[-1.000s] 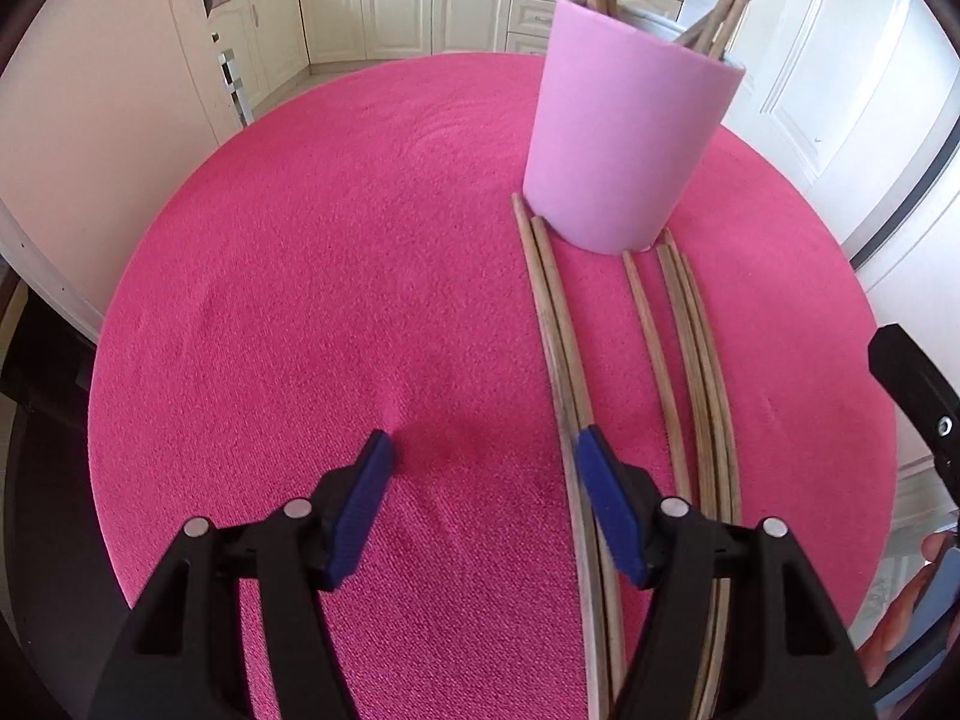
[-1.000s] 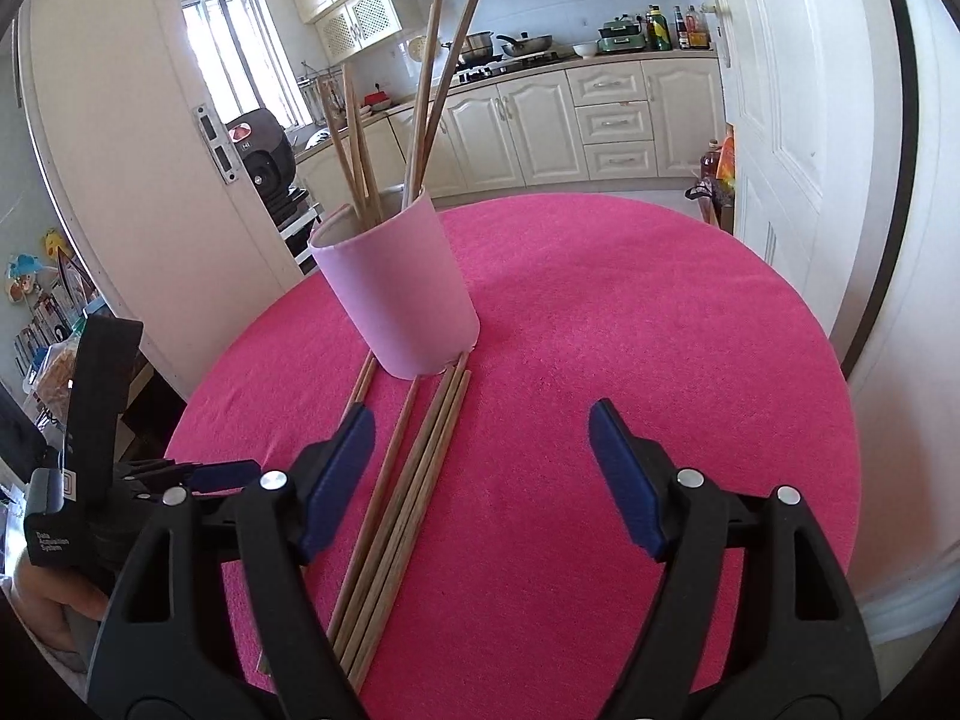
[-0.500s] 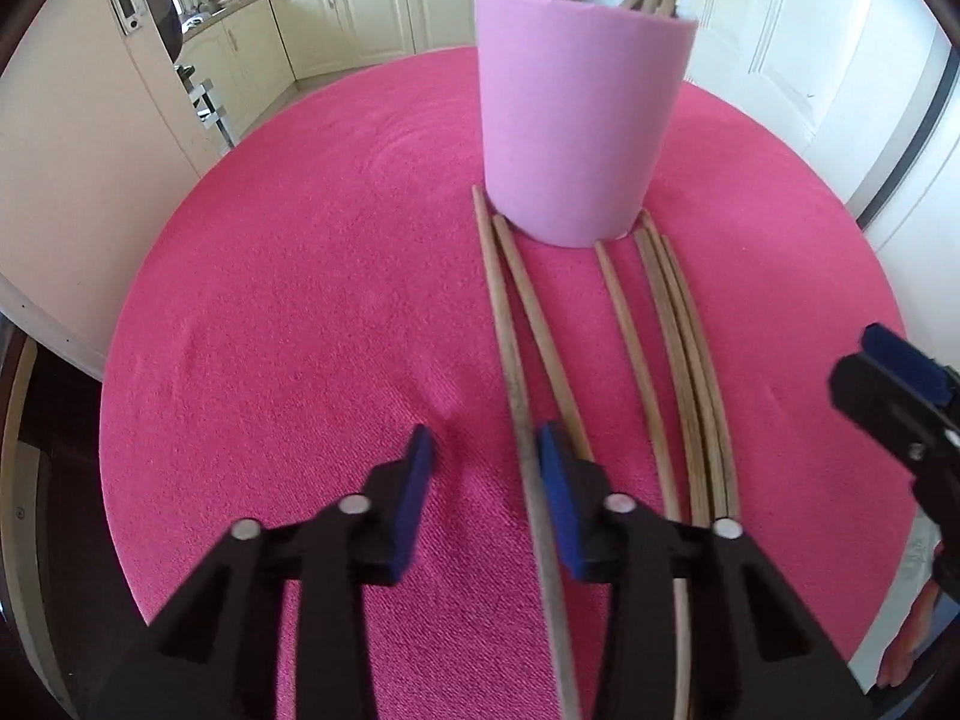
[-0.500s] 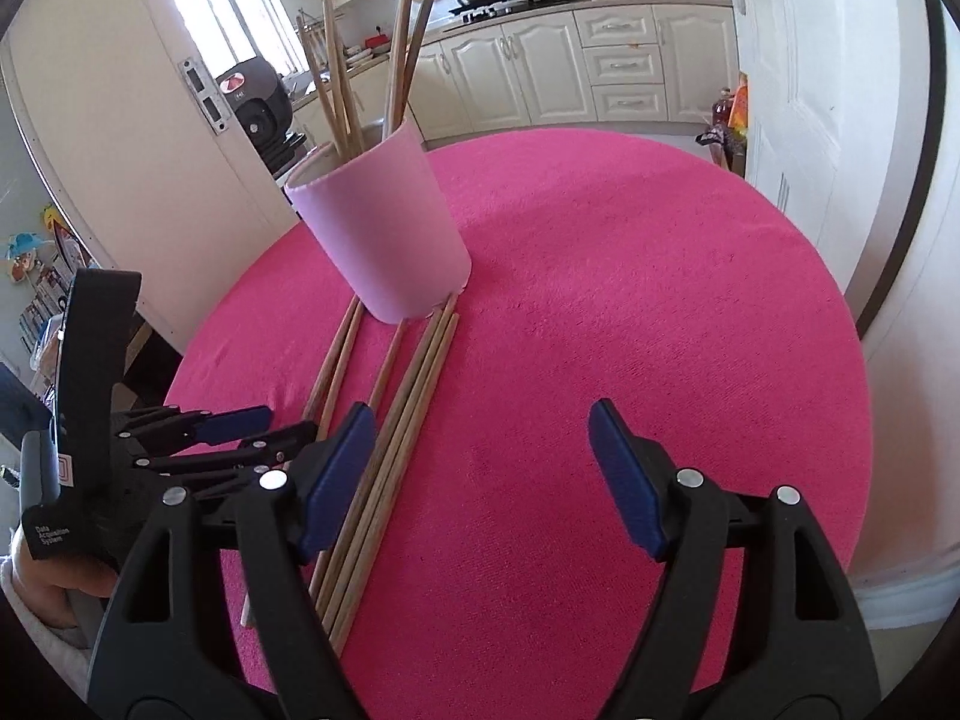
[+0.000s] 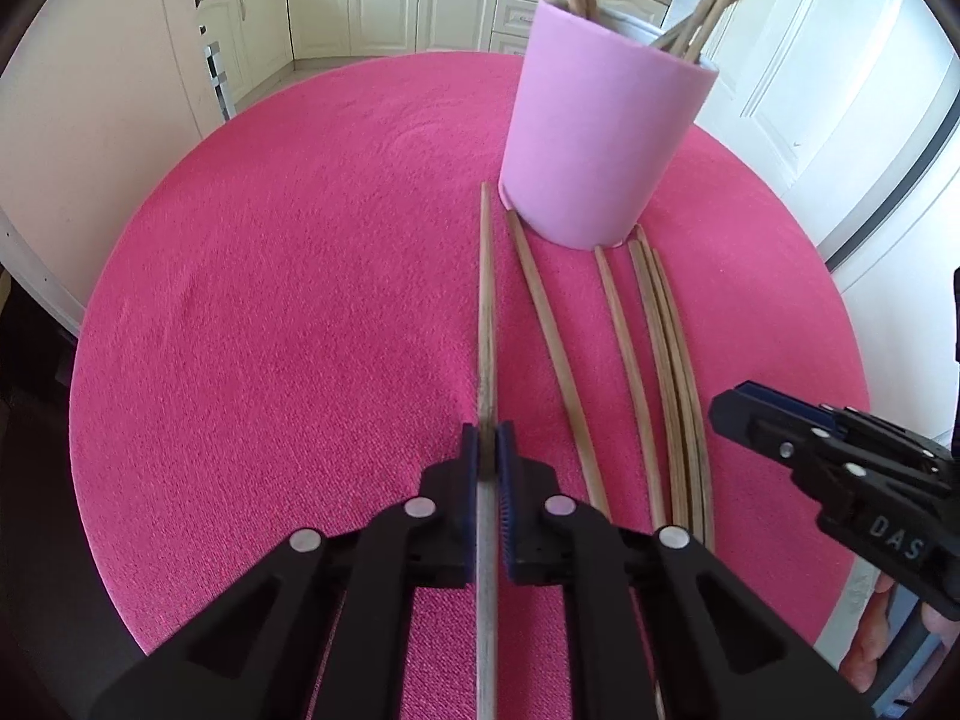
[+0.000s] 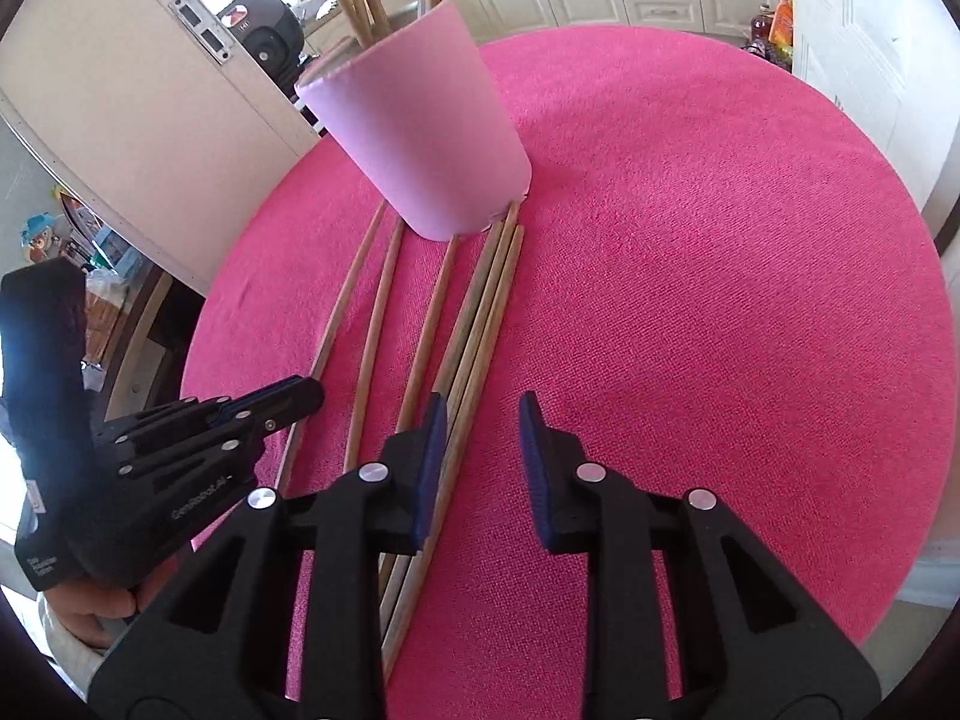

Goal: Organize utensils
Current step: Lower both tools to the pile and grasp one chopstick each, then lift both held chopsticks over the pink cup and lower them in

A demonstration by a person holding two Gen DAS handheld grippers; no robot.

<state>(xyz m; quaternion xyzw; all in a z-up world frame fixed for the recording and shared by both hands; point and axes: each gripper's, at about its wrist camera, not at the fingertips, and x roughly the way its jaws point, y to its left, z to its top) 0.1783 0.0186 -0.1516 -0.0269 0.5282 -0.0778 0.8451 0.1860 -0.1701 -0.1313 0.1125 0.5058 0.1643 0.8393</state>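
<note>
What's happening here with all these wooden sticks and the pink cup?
A person holding a clamp-like gripper in each hand is tidying chopsticks into the pink cup, which already holds several. The left gripper has just closed on the outermost chopstick lying on the pink tablecloth. The right gripper has been closing beside the bunch of three chopsticks, with nothing held yet. Two more lie loose between.

table cover (image 5: 288, 276): pink cloth, short nubbly pile, matt
chopsticks (image 5: 624, 336): bare brown wood, smooth, dull sheen
held chopstick (image 5: 487, 324): same wood, greyer along the near part
holder (image 5: 600, 132): pale pink, matt, felt-like wall
gripper fingers (image 5: 444, 510): black plastic, matt, with silver metal pins
pads (image 6: 432, 456): blue, ribbed, rubbery
cabinets (image 5: 384, 0): cream, smooth, slight gloss
</note>
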